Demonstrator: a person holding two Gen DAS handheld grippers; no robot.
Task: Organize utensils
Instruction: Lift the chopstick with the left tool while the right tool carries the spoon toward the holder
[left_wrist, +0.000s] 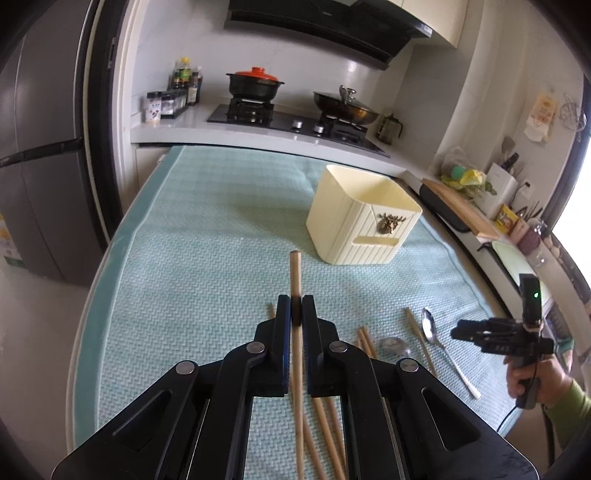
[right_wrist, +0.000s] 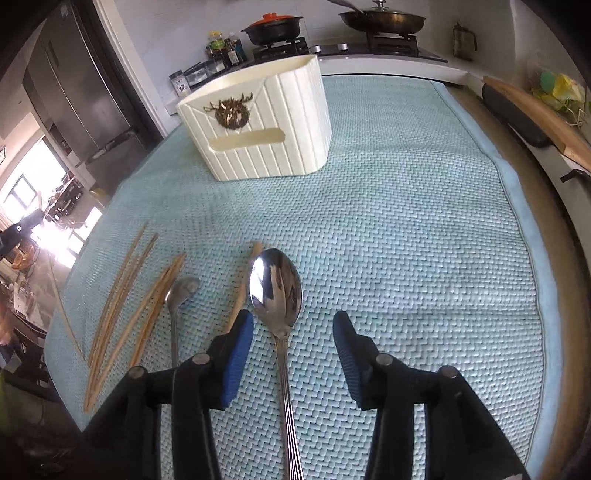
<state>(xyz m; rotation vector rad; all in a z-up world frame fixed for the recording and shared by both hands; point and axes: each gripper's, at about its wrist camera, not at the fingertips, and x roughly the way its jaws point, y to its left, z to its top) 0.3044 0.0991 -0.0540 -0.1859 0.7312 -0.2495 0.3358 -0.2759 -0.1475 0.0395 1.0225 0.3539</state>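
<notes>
My left gripper (left_wrist: 295, 301) is shut on a wooden chopstick (left_wrist: 294, 273), held above the teal mat (left_wrist: 184, 258), its tip toward the cream utensil holder (left_wrist: 364, 218). Several more chopsticks (left_wrist: 327, 424) lie on the mat below it. My right gripper (right_wrist: 293, 319) stands open over the mat (right_wrist: 424, 240). A shiny metal spoon (right_wrist: 275, 288) lies between its blue pads (right_wrist: 240, 350), untouched. To its left lie a smaller spoon (right_wrist: 183, 291) and several loose chopsticks (right_wrist: 122, 295). The holder (right_wrist: 266, 122) stands upright farther back. A hand holds the right gripper (left_wrist: 456, 332) at the mat's right edge.
Behind the mat is a stove (left_wrist: 295, 122) with a red-lidded pot (left_wrist: 255, 83) and a lidded pan (left_wrist: 345, 105). Sauce bottles (left_wrist: 186, 79) stand at its left, a fridge (left_wrist: 44, 147) beyond. A wooden cutting board (left_wrist: 461, 206) and clutter line the right counter.
</notes>
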